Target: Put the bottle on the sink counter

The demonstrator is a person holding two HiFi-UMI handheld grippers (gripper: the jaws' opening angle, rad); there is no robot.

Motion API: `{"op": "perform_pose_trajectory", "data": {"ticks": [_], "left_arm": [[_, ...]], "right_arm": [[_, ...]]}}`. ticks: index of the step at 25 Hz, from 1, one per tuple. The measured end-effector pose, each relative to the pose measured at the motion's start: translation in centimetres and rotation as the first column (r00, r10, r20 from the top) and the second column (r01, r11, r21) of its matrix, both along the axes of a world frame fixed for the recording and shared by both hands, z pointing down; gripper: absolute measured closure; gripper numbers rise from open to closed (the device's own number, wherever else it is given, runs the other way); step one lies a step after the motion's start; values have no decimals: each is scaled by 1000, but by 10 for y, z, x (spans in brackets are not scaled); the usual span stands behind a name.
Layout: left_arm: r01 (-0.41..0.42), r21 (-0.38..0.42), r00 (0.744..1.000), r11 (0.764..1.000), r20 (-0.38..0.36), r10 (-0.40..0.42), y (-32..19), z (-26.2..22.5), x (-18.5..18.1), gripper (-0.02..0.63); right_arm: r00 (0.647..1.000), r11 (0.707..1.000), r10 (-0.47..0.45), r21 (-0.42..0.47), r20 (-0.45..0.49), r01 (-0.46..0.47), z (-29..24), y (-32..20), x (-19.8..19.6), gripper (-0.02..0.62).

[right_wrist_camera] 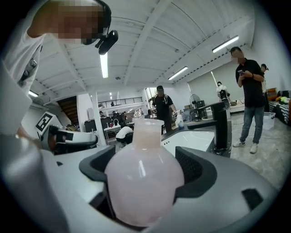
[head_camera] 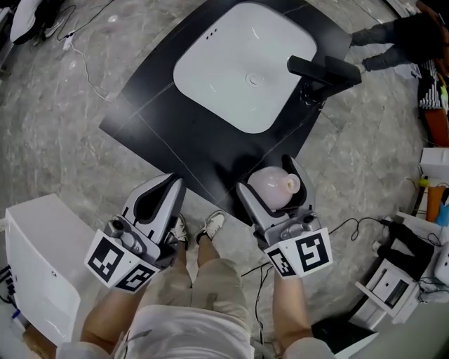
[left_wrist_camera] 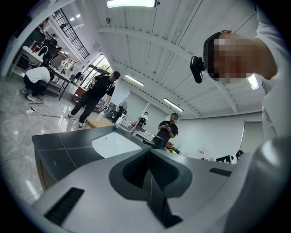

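My right gripper is clamped on the bottle, a pale pink, round-bellied thing with a short open neck. My left gripper has its jaws pressed together with nothing between them.

From the head view, the bottle sits over the near corner of the sink counter. I cannot tell whether it touches the black top. The left gripper hangs just off that near edge, over the floor.

The right gripper view brings the bottle up close. Its belly fills the gap in the right gripper, with dark pads against both sides and the neck pointing forward. That view also catches the left gripper off to one side, and the black faucet standing upright beyond the white basin.

The left gripper view shows the seam where the left gripper meets. Past it are the counter and basin at a low angle.

Only the head view gives the layout. The white basin is set into a black slab, with the faucet on its far right side. The floor is grey marbled tile. A white cabinet stands to my left and a thin cable trails across the tile.

The gripper views open up the room, with a white ribbed ceiling and strip lights. Several people stand about in dark clothes, and one holds a phone.
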State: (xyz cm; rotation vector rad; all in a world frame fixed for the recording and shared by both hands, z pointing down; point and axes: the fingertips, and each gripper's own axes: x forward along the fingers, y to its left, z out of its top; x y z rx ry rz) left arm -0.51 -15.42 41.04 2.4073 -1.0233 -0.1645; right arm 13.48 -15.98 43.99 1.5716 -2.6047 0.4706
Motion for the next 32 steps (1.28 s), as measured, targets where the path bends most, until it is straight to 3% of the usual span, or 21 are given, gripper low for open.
{"op": "perform_pose_trajectory", "data": {"ticks": [16,32], "left_arm": [[54,-29,999,998,-4,-54,3,28,-2,591],[116,-61,993,991,-19,-118,4,44,-13,591]], "right_arm": [[979,996,-75,-59,-191,64,77,-20,-16,176],[963,987,-136,-115,-231,112,99,-39,-28,176]]}}
